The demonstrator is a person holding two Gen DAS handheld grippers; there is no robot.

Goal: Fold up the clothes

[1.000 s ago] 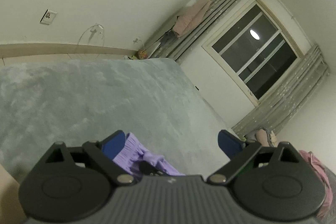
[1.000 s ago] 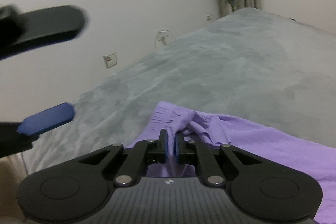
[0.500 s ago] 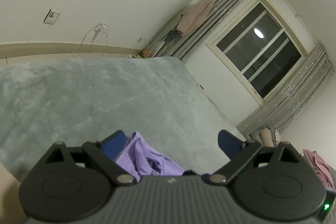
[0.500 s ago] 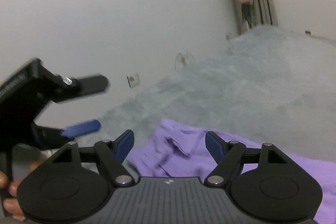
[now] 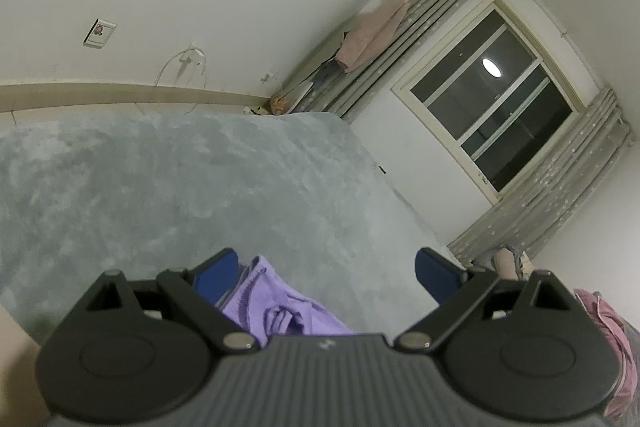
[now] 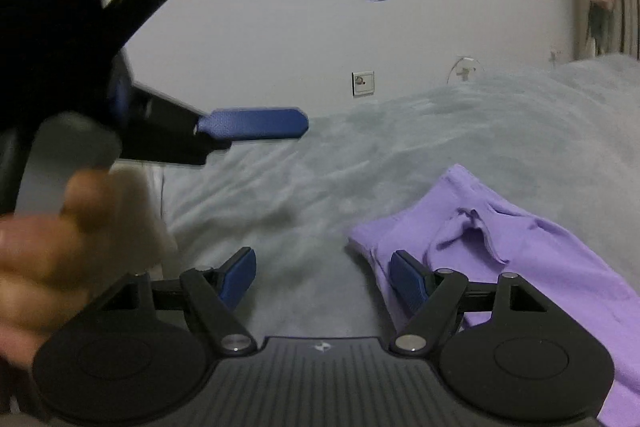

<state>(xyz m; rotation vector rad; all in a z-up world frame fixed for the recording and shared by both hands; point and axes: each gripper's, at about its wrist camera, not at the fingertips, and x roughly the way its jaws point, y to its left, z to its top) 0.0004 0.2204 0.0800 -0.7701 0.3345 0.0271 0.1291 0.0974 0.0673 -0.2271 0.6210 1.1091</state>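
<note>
A purple garment [image 6: 520,251] lies on the grey bed cover [image 6: 400,147]. In the right wrist view it spreads to the right, its rumpled waistband end near the right finger. My right gripper [image 6: 324,273] is open and empty, just above the cover at the garment's left edge. My left gripper [image 5: 326,267] is open and empty, held above the garment's end [image 5: 280,307], which shows between its fingers. The left gripper also shows in the right wrist view [image 6: 256,59], raised at the upper left with a hand on it.
The bed cover [image 5: 160,195] stretches far ahead to a white wall with a socket [image 5: 99,33]. A window [image 5: 496,115] with grey curtains is at the right. A pink cloth [image 5: 608,339] lies at the bed's right edge.
My right gripper opened and let go of the purple garment, then drew back to the left. The garment now lies flat on the cover. My left gripper stayed open.
</note>
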